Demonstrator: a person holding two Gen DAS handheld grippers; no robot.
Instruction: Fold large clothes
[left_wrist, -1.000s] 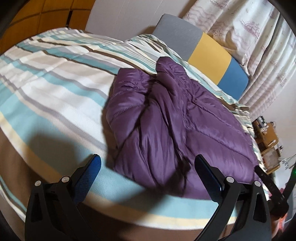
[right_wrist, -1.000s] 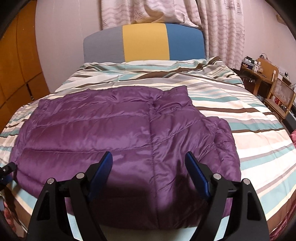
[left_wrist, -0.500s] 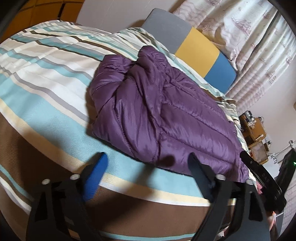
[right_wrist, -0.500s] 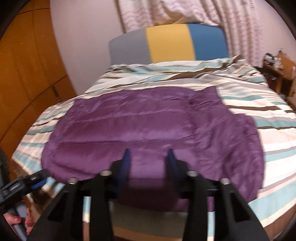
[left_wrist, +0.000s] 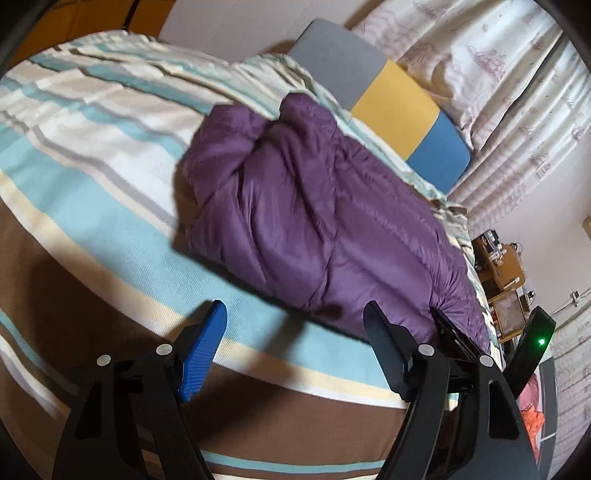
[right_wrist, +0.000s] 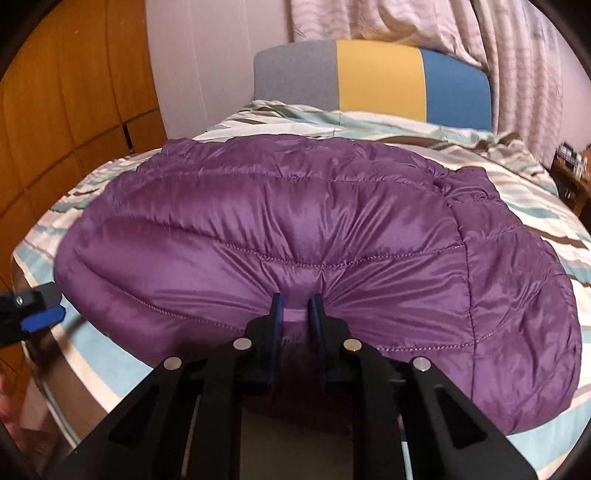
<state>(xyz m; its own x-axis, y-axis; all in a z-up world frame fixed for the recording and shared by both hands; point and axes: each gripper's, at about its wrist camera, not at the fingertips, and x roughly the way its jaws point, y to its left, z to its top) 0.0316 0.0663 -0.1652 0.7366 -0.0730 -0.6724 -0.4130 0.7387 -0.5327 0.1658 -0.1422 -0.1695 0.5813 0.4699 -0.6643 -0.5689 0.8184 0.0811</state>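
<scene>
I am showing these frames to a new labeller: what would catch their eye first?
The purple puffer jacket sprawled across the striped bedspread dominates both views. The right claw is pinched shut on its near hem, puckering the fabric. The left claw hangs open over the bed edge, with the grey, yellow and blue headboard behind.

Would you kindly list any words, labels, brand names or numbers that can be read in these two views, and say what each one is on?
None can be read.
The purple jacket shows only quilting seams, no label or logo.
The curtain has printed pictures, with no legible lettering.
The things on the wooden side table are too small and blurred to read.
The striped bedding and the headboard carry no text.
</scene>
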